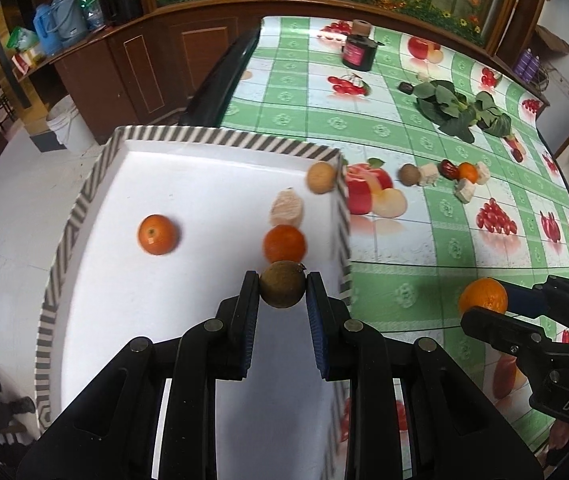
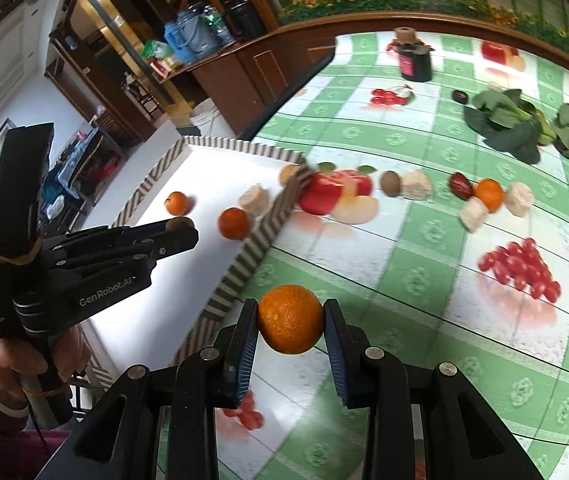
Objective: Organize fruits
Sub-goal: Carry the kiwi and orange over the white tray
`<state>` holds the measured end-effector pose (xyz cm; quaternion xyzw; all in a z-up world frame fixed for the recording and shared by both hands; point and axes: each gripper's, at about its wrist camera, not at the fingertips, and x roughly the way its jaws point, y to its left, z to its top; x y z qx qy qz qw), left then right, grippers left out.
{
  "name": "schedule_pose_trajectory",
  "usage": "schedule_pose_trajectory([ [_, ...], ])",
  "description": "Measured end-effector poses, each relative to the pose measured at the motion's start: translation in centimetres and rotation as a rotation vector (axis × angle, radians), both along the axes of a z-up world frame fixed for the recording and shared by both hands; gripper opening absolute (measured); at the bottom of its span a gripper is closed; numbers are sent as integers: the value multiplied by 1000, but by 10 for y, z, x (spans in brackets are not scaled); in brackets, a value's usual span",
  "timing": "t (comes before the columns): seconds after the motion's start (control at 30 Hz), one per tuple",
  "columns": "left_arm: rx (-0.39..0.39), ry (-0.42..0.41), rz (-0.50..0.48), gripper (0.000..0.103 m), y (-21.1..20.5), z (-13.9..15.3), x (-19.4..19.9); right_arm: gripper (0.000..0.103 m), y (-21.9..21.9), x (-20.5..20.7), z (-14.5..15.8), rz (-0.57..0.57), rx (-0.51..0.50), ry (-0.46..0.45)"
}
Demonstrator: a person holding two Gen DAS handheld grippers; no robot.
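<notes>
black left gripper (image 1: 282, 286) is clamped on a brown round fruit (image 1: 282, 285) above the near right part of the white striped-rim tray (image 1: 220, 138). right gripper (image 2: 290, 320) pinches an orange (image 2: 290, 319) over the green checked tablecloth (image 2: 424, 300), just right of the tray.

left hand-held gripper (image 2: 180, 227): "GenRobot.AI" | right hand-held gripper (image 1: 484, 300): "DAS"

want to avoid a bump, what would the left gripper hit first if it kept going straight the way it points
Most likely the orange fruit in the striped tray, directly beyond the brown fruit the left gripper holds. The pale peeled piece lies behind it. Height above the tray is unclear, so it might pass over.
</notes>
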<state>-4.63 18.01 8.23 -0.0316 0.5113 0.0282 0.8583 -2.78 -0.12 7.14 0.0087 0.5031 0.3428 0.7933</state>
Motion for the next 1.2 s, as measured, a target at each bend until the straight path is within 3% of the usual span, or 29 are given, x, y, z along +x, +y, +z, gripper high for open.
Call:
schedule_pose_trajectory([
  [0.6,16,15,35,23,42,-5,-10,32,56,-6,1,75,20,2],
  [1.2,-26,74,107,23,88,-24,-7,32,93,6,-13,126,21,28],
])
